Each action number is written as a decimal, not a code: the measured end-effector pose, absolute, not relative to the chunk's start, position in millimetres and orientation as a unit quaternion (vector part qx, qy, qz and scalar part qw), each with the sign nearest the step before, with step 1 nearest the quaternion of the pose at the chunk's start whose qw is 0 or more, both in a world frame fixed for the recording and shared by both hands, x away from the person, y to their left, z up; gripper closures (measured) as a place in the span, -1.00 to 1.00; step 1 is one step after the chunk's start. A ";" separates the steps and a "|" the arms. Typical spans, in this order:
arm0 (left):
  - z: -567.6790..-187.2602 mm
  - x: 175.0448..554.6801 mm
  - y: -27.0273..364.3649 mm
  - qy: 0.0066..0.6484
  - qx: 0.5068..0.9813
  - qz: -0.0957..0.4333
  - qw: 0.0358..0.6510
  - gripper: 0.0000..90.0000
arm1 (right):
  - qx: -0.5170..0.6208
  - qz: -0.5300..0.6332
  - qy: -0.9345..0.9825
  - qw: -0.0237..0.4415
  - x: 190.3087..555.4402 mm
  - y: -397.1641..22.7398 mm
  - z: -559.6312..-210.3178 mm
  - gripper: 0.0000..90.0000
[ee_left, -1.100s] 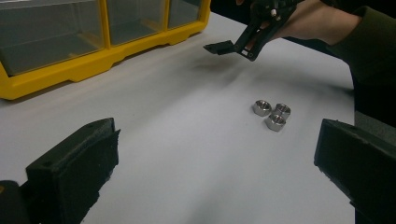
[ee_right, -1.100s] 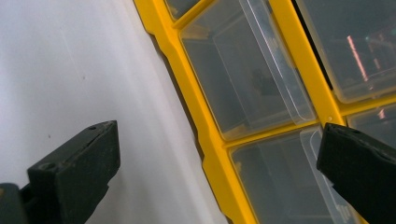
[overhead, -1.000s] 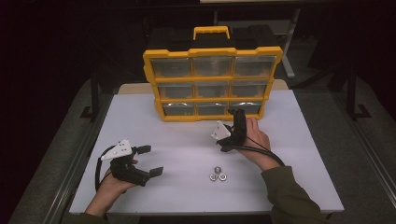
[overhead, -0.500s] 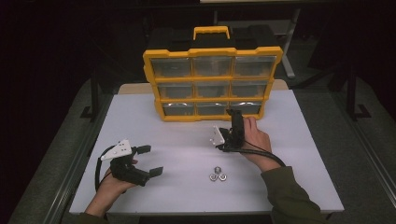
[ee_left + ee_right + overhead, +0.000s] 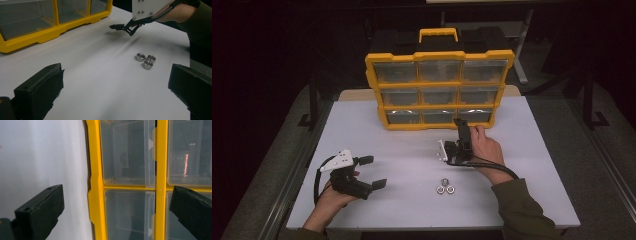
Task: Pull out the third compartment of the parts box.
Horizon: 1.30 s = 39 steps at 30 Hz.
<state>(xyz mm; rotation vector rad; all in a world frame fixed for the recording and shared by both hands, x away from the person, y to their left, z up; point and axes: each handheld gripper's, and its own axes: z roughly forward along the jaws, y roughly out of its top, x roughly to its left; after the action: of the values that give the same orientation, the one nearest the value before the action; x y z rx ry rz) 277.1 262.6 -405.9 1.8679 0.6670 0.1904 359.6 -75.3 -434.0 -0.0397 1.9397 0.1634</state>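
Right gripper [image 5: 460, 131], jaws wide, faces organizer [image 5: 439, 85] bottom row; likely drawer-opening step. Left gripper [image 5: 371, 171] wide, near three nuts [image 5: 444, 188]. Next: grip a drawer front

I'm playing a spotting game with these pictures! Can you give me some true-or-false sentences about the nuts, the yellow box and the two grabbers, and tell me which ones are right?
1. Three metal nuts lie close together on the white table. True.
2. The left gripper is squeezing one of the nuts. False: its jaws are wide open and hold nothing; the nuts lie farther off on the table.
3. The yellow drawer organizer stands upright with nine clear drawers. True.
4. The right gripper points at the nuts. False: it points at the organizer's bottom row of drawers.
5. The organizer has a red handle on top. False: the handle is yellow.
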 end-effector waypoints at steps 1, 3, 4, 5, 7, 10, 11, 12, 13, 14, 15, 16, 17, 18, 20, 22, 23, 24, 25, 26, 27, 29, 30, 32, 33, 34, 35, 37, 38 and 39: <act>-405.9 277.3 262.7 0.280 0.787 0.080 0.543 -1.00 | -0.022 0.063 0.821 0.567 359.4 -75.3 -434.6 -1.00; -406.0 277.5 262.8 0.280 0.788 0.081 0.542 -1.00 | -0.033 0.052 0.816 0.574 358.7 -74.9 -436.0 -1.00; -406.2 277.5 262.7 0.280 0.788 0.081 0.542 -1.00 | -0.035 0.049 0.814 0.578 358.3 -74.7 -436.3 -1.00; -406.1 277.5 262.7 0.281 0.788 0.081 0.542 -1.00 | -0.039 0.045 0.811 0.582 358.1 -74.5 -436.7 -1.00; -405.8 277.4 262.8 0.280 0.788 0.082 0.542 -1.00 | -0.043 0.041 0.808 0.586 357.8 -74.4 -437.1 -1.00; -405.8 277.3 262.6 0.280 0.788 0.082 0.543 -1.00 | -0.043 0.038 0.807 0.588 357.6 -74.9 -437.4 -1.00; -405.8 277.4 262.7 0.278 0.789 0.082 0.542 -1.00 | -0.046 0.036 0.806 0.589 357.7 -75.1 -437.6 -1.00; -405.9 277.3 262.8 0.277 0.790 0.082 0.541 -1.00 | -0.047 0.035 0.806 0.589 357.8 -75.2 -437.6 -1.00; -405.9 277.3 262.8 0.277 0.790 0.082 0.541 -1.00 | -0.047 0.036 0.806 0.589 357.9 -75.3 -437.6 -1.00; -405.9 277.4 262.8 0.278 0.789 0.082 0.542 -1.00 | -0.048 0.036 0.805 0.590 358.0 -75.4 -437.6 -1.00; -405.7 276.8 262.6 0.282 0.787 0.080 0.543 -1.00 | -0.046 0.037 0.806 0.590 358.0 -75.5 -437.4 -1.00; -405.5 277.0 262.9 0.281 0.788 0.081 0.542 -1.00 | -0.045 0.036 0.805 0.590 358.1 -75.8 -436.7 -1.00; -405.6 277.0 262.9 0.281 0.788 0.082 0.542 -1.00 | -0.045 0.036 0.805 0.591 358.3 -76.1 -436.3 -1.00; -405.7 277.0 262.9 0.281 0.787 0.081 0.542 -1.00 | -0.044 0.037 0.803 0.593 358.4 -76.3 -435.9 -1.00; -405.9 277.4 263.0 0.279 0.789 0.082 0.541 -1.00 | -0.039 0.039 0.803 0.594 358.6 -77.1 -435.2 -1.00; -405.7 277.5 262.8 0.277 0.790 0.083 0.541 -1.00 | -0.039 0.035 0.801 0.597 359.2 -78.1 -434.4 -1.00; -405.6 277.3 262.6 0.277 0.789 0.083 0.541 -1.00 | -0.036 0.037 0.802 0.595 359.4 -78.6 -433.9 -1.00; -405.5 277.3 262.6 0.277 0.789 0.082 0.541 -1.00 | -0.033 0.037 0.801 0.597 359.4 -79.1 -433.3 -1.00; -405.5 277.3 262.6 0.278 0.789 0.082 0.542 -1.00 | -0.034 0.034 0.799 0.599 359.6 -79.5 -432.7 -1.00; -405.6 277.3 262.5 0.277 0.789 0.083 0.541 -1.00 | -0.031 0.033 0.798 0.602 359.6 -79.8 -432.1 -1.00; -405.8 277.3 262.6 0.276 0.790 0.083 0.541 -1.00 | -0.028 0.034 0.797 0.603 359.7 -80.2 -431.3 -1.00; -405.9 276.8 262.3 0.278 0.789 0.082 0.542 -1.00 | -0.027 0.031 0.794 0.607 360.1 -81.1 -429.4 -1.00; -405.7 276.8 262.3 0.278 0.788 0.082 0.542 -1.00 | -0.024 0.031 0.794 0.607 360.3 -81.6 -428.7 -1.00; -405.7 277.1 262.7 0.278 0.789 0.082 0.542 -1.00 | -0.020 0.031 0.792 0.610 360.6 -82.7 -426.4 -1.00; -405.7 277.4 262.9 0.277 0.790 0.083 0.540 -1.00 | -0.019 0.031 0.790 0.612 360.6 -83.1 -425.6 -1.00; -405.8 277.4 262.8 0.277 0.790 0.083 0.541 -1.00 | -0.018 0.032 0.788 0.614 360.7 -83.5 -424.8 -0.97; -405.8 277.4 262.7 0.278 0.790 0.083 0.541 -1.00 | -0.017 0.032 0.787 0.615 360.3 -83.9 -424.1 -0.93; -405.6 277.4 262.7 0.276 0.791 0.083 0.540 -1.00 | -0.015 0.033 0.784 0.619 359.6 -84.2 -423.0 -0.91; -405.6 277.2 262.5 0.277 0.790 0.083 0.541 -1.00 | -0.015 0.034 0.784 0.620 359.5 -84.3 -422.0 -0.90; -405.5 277.0 262.3 0.277 0.789 0.083 0.542 -1.00 | -0.015 0.034 0.784 0.619 359.5 -84.4 -421.2 -0.90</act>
<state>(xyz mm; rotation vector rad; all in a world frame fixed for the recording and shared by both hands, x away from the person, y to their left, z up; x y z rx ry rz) 277.0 262.3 -405.5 1.8745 0.6589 0.1966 359.5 -84.4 -421.2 -0.0340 1.8042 0.0788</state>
